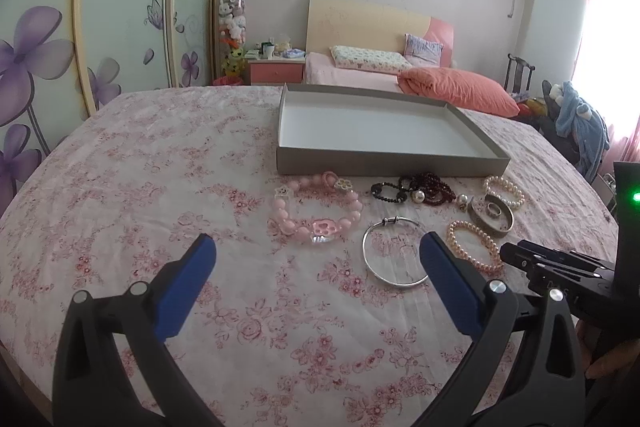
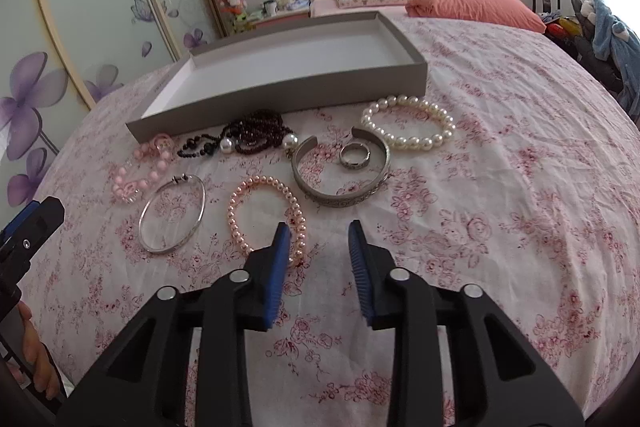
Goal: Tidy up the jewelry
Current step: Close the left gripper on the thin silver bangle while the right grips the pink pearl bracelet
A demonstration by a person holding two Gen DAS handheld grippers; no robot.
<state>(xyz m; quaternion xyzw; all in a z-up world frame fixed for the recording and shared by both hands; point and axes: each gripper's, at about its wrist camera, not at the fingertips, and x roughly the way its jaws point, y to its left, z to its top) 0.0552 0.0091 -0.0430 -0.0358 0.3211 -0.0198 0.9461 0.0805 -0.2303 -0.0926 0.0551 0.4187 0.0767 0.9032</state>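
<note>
Silver bangle [image 1: 394, 253]: I see it just inside my left gripper [image 1: 318, 255], whose jaws stand wide, nothing held.
Pink pearl bracelet [image 2: 266, 213]: under my right gripper [image 2: 318, 237], jaws narrow, gripping nothing.
Grey box [image 2: 280, 87]: beyond both.

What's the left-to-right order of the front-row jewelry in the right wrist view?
Thin silver bangle → pink pearl bracelet → wide silver cuff, with a ring lying inside it.
</note>
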